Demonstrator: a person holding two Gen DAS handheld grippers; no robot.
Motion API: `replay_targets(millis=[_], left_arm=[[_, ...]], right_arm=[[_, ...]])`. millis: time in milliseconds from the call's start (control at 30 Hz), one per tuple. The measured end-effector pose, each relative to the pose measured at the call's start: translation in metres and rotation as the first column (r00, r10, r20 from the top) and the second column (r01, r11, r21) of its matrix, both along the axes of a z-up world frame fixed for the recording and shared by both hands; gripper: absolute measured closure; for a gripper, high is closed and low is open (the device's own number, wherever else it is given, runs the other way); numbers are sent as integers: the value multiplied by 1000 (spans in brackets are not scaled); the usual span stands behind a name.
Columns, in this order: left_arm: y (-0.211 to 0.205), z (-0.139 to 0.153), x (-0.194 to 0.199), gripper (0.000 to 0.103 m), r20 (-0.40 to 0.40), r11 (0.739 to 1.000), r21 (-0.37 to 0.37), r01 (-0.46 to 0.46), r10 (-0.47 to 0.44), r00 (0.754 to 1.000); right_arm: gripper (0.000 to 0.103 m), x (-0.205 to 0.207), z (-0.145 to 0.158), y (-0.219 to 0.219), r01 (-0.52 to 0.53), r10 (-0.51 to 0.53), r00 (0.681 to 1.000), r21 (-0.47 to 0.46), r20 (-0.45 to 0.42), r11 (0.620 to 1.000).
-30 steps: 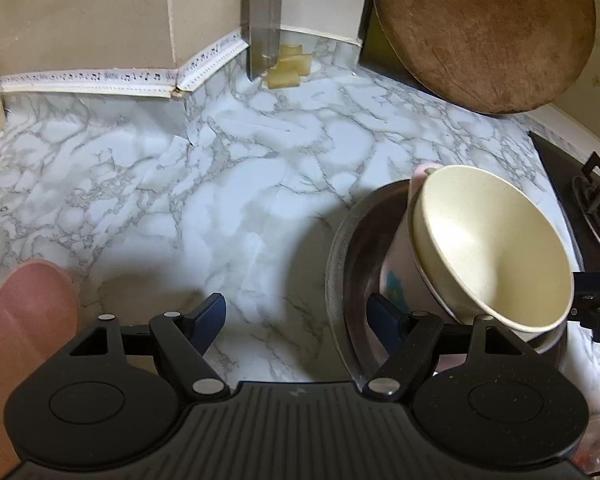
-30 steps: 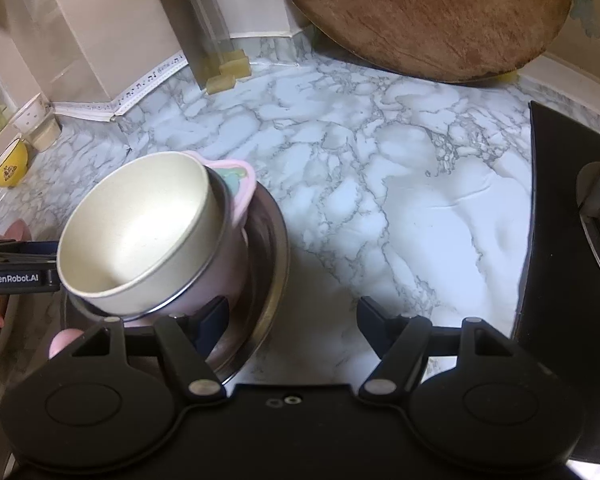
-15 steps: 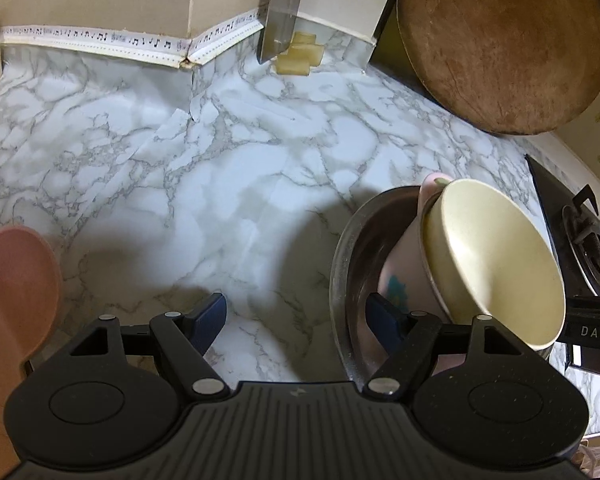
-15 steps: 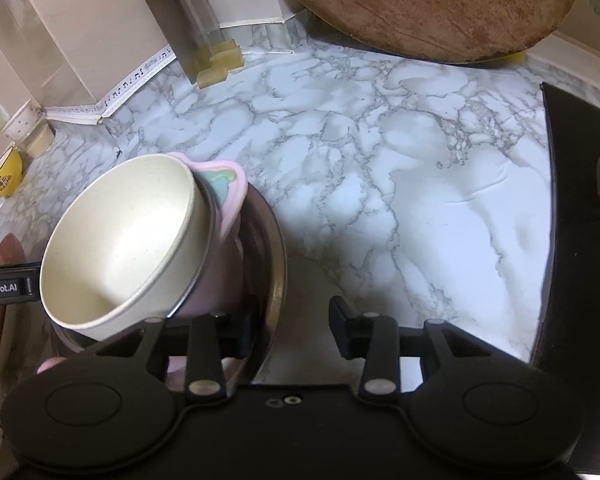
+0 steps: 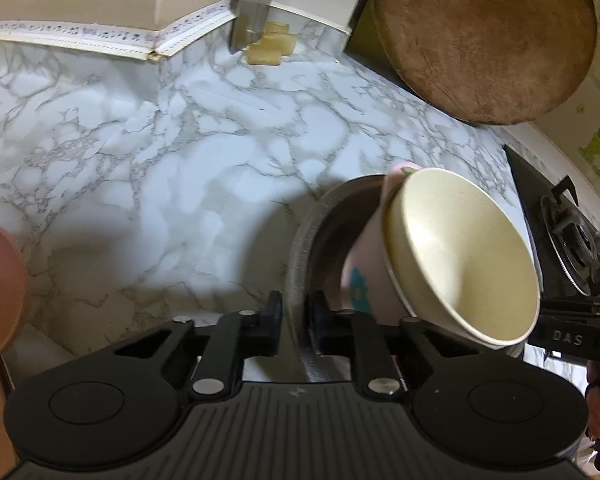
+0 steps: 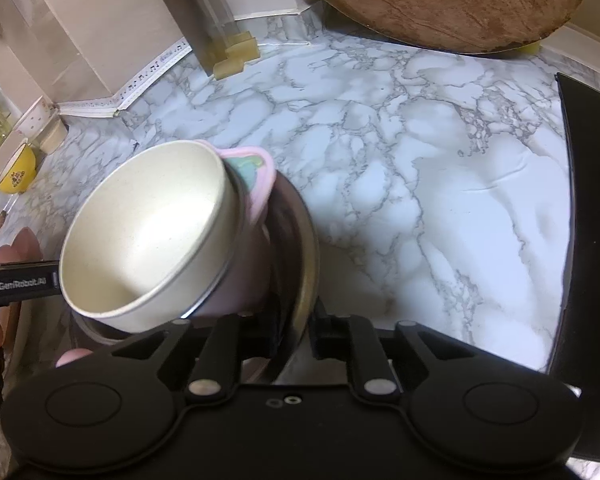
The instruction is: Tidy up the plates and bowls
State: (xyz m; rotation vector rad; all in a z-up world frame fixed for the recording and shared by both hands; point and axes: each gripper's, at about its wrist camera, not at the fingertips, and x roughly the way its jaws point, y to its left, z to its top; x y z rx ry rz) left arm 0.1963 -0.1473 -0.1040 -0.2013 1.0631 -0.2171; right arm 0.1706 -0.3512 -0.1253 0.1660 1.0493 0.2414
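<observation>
A round wooden board [image 5: 484,36] leans at the back of the marble counter [image 5: 180,160], near a black stove [image 5: 568,232].

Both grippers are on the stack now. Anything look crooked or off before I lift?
Yes: the cream bowl sits tilted in the pink bowl, not nested flat, inside the steel plate that both grippers pinch by its rim.

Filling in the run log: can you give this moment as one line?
left gripper: jaws just closed on steel plate rim | right gripper: jaws just closed on opposite rim | on plate: cream bowl in pink bowl, tilted
</observation>
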Motion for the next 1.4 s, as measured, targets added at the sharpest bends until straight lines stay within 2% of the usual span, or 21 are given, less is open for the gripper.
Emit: replay_targets(millis=[233, 567, 800, 1100, 1400], left_arm=[[-7, 3, -1, 91, 6, 999, 50, 8, -8, 1000], [-6, 10, -7, 91, 38, 998, 58, 25, -27, 999], [4, 27, -10, 91, 60, 999, 46, 12, -15, 998], [39, 60, -25, 90, 86, 998, 38, -43, 39, 996], [96, 88, -51, 90, 129, 990, 52, -128, 120, 984]], right_arm=[[89, -1, 1, 2, 17, -17, 1000, -12, 0, 1000], [89, -5, 11, 5, 22, -21, 999, -29, 34, 999], [89, -7, 30, 12, 9, -6, 998, -33, 67, 999], [89, -11, 65, 41, -31, 33, 993, -20, 116, 999], [90, -8, 88, 96, -117, 116, 981, -4, 153, 993]])
